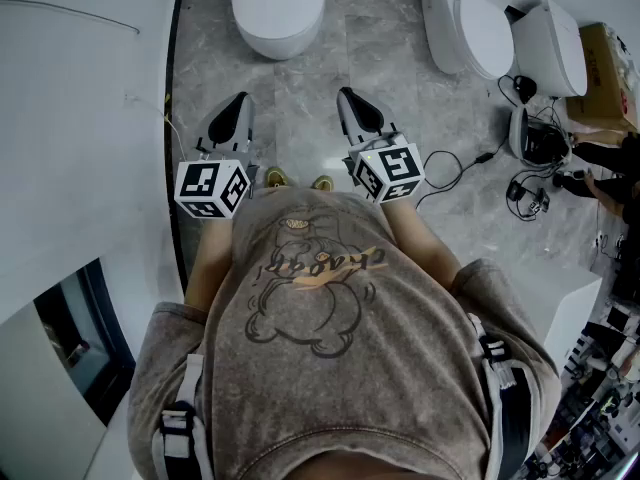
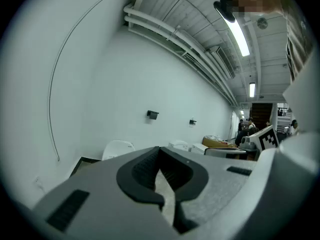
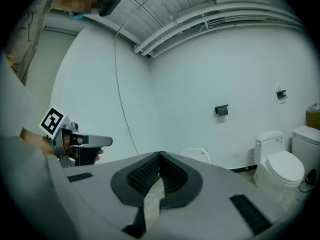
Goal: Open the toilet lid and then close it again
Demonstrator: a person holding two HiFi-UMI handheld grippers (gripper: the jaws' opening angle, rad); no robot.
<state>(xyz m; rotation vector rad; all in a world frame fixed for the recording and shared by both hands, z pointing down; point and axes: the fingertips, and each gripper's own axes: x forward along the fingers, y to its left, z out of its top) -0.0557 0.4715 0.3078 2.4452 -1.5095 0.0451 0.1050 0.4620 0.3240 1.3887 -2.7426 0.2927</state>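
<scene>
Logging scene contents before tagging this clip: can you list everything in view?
Rounded ceramic toilet: one, white, straight ahead by the wall.
Further toilets: two, white, to the right.
Cardboard box: one, brown, far right edge.
Tangled cables: several, black, floor at right.
Marble-look floor tiles: grey, underfoot.
Wall-mounted boxes: two, black, white wall.
Shoes: two, yellowish, between the grippers.
Printed T-shirt: one, grey-brown, on the person.
Left gripper: one, grey and black, shut, empty.
Right gripper: one, grey and black, shut, empty.
</scene>
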